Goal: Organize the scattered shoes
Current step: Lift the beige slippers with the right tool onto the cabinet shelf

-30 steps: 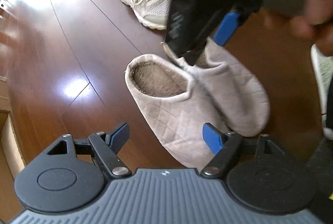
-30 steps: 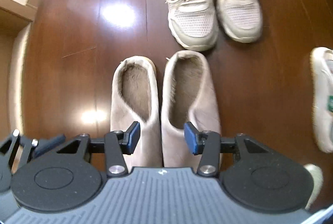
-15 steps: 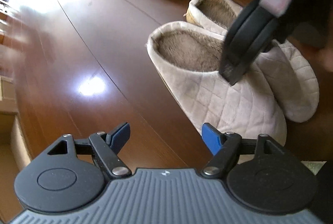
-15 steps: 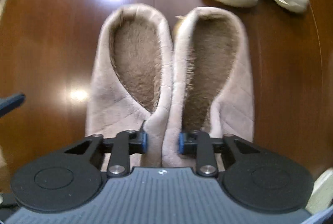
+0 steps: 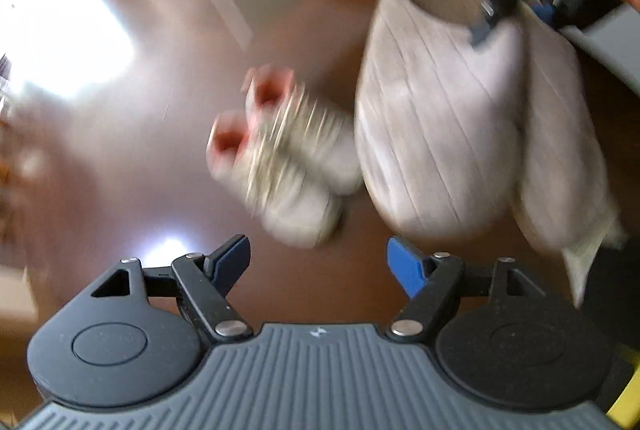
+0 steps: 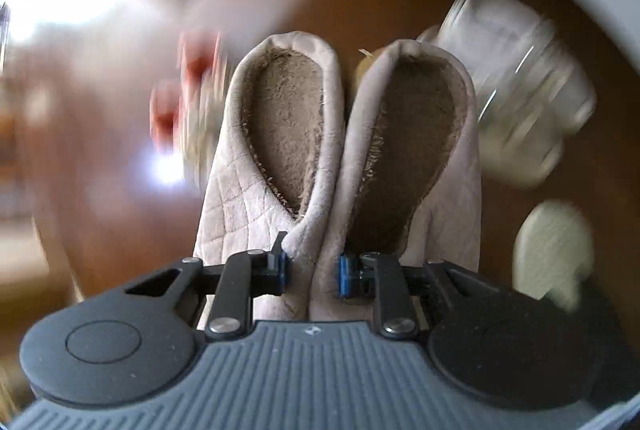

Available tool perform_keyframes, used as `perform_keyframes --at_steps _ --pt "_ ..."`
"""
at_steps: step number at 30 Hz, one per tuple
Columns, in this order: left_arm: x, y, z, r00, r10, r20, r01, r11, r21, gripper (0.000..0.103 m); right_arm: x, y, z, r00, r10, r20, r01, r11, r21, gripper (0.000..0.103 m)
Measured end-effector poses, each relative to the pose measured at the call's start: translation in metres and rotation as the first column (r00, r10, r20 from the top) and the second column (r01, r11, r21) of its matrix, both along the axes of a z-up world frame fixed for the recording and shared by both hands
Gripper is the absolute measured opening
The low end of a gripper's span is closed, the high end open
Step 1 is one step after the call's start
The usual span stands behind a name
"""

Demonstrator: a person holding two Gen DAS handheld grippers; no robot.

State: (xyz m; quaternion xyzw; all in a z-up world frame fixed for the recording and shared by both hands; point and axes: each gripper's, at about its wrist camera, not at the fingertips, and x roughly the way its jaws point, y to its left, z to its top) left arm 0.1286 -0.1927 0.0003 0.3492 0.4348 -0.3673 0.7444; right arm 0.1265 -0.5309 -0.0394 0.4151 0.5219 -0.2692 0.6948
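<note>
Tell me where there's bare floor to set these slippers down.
The right tool holds the slippers pinched together. Bare floor lies left of the sneakers, toward the glare, and ahead of the open left tool. It is crowded to the right: a blurred pale pair and another light shoe.

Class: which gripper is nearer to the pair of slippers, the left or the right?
Right. The right gripper is shut on the slippers, pinching their inner edges together. The left gripper is open, apart from them.
</note>
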Motion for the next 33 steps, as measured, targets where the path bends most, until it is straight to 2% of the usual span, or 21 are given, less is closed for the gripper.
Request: perform_keyframes --at_steps 3,4,5,8,10,13,16,19,21,24,27,33 --pt "0.011 -0.066 0.025 0.995 -0.097 0.037 0.099 0.993 -0.067 0.077 0.008 -0.065 0.051 0.99 -0.12 0.069 0.127 0.984 -0.123 0.02" --pt "0.015 -0.086 0.031 0.991 -0.128 0.048 0.132 0.988 -0.086 0.077 0.011 -0.075 0.056 0.987 -0.139 0.079 0.149 0.979 -0.14 0.02" --pt "0.019 -0.105 0.035 0.986 -0.159 0.057 0.164 0.981 -0.103 0.077 0.016 -0.108 0.075 0.975 -0.193 0.108 0.211 0.959 -0.189 0.02" --pt "0.027 -0.156 0.038 0.97 -0.232 0.067 0.24 0.96 -0.147 0.077 0.022 -0.162 0.094 0.952 -0.276 0.129 0.3 0.923 -0.242 0.02" --pt "0.034 -0.193 0.033 0.958 -0.279 0.061 0.286 0.938 -0.196 0.077 0.025 -0.192 0.096 0.94 -0.315 0.129 0.339 0.9 -0.274 0.021" --pt "0.038 -0.236 0.013 0.936 -0.351 0.014 0.344 0.91 -0.229 0.077 0.026 -0.225 0.085 0.926 -0.354 0.133 0.379 0.864 -0.333 0.021" --pt "0.035 -0.269 -0.012 0.897 -0.442 -0.012 0.427 0.873 -0.236 0.077 0.026 -0.248 0.06 0.916 -0.376 0.137 0.399 0.834 -0.38 0.022" --pt "0.036 -0.287 -0.028 0.858 -0.513 0.018 0.502 0.833 -0.233 0.077 0.027 -0.249 0.052 0.933 -0.328 0.15 0.36 0.814 -0.455 0.025" --pt "0.035 -0.301 -0.034 0.845 -0.535 0.028 0.524 0.816 -0.244 0.077 0.022 -0.25 0.052 0.936 -0.305 0.175 0.351 0.794 -0.495 0.028" --pt "0.04 -0.314 -0.03 0.813 -0.577 0.074 0.576 0.78 -0.246 0.077 0.022 -0.251 0.058 0.95 -0.258 0.174 0.311 0.77 -0.557 0.035" --pt "0.045 -0.321 -0.017 0.76 -0.637 0.127 0.647 0.723 -0.242 0.077 0.025 -0.249 0.054 0.968 -0.208 0.142 0.252 0.762 -0.597 0.035" --pt "0.034 -0.306 -0.01 0.651 -0.753 0.092 0.75 0.621 -0.227 0.08 0.022 -0.225 0.053 0.977 -0.167 0.136 0.215 0.726 -0.654 0.038"
